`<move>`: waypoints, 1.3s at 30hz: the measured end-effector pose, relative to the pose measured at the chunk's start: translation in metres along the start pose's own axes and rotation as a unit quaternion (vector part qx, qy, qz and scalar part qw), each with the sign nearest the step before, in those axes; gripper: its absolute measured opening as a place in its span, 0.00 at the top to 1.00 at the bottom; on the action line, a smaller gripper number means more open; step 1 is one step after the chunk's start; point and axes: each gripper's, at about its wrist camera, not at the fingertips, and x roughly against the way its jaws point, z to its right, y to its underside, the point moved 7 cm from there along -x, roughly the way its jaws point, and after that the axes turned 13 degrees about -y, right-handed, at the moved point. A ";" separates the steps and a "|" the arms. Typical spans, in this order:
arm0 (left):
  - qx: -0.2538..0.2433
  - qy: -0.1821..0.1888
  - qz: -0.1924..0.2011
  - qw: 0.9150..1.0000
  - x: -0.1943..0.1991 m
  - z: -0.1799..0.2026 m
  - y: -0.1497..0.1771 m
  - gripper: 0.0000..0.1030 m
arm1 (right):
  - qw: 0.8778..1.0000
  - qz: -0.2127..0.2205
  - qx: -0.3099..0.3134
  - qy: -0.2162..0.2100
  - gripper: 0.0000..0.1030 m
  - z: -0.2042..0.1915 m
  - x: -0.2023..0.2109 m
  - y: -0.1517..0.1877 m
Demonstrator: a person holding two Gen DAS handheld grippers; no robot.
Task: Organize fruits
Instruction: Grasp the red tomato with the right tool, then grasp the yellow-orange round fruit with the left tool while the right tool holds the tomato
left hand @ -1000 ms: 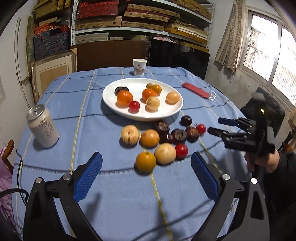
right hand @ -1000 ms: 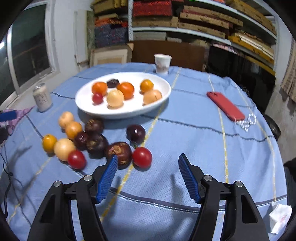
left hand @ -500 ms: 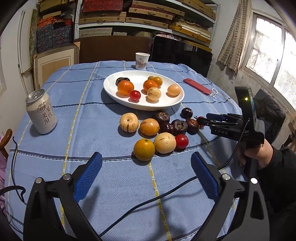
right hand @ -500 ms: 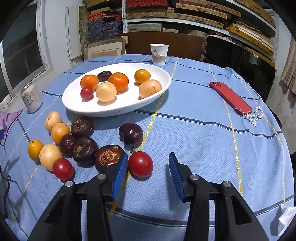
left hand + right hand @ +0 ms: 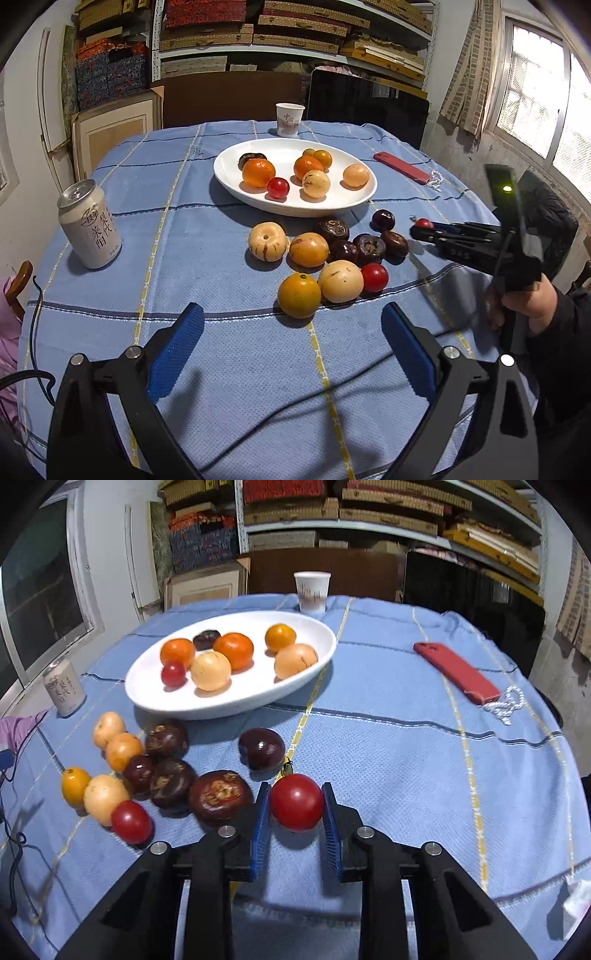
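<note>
Count on plate (image 5: 147, 698): seven fruits. Two deep orange, one smaller yellow-orange, two pale tan, one red, one dark brown at the back. Plate is white, oval, near table centre.

Count on cloth (image 5: 388, 746): ten loose fruits beside the plate's near edge, not counting the one gripped. Five dark maroon, three of them showing a rough tan scar on top; one sits slightly apart toward the plate. One pale ribbed fruit, one orange-tan, one yellow-orange, one pale tan, one red. Most are touching or just beside each other in a loose cluster.

Other items: one can (image 5: 89, 229) at the left edge, one paper cup (image 5: 312, 591) behind the plate, one red phone (image 5: 456, 672) to the right with a white cord at its near end.

Right gripper (image 5: 295, 812): jaws have just been closing and now press both blue pads against a tomato (image 5: 297, 802), one pad on each flank. Tomato is round, glossy, uniformly red, with a small highlight on top. It lies at the right end of the cluster, just beside a scarred maroon fruit (image 5: 221, 794). Whether it rests on the cloth or is lifted, cannot tell.

Left gripper (image 5: 291, 354): jaws wide apart, nothing between them, over bare cloth short of the yellow-orange fruit (image 5: 299, 295).
</note>
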 end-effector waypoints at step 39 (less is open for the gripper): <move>-0.043 -0.033 -0.023 0.998 -0.045 0.010 0.004 0.64 | 0.997 0.060 0.025 -0.051 0.73 -0.059 0.065 0.033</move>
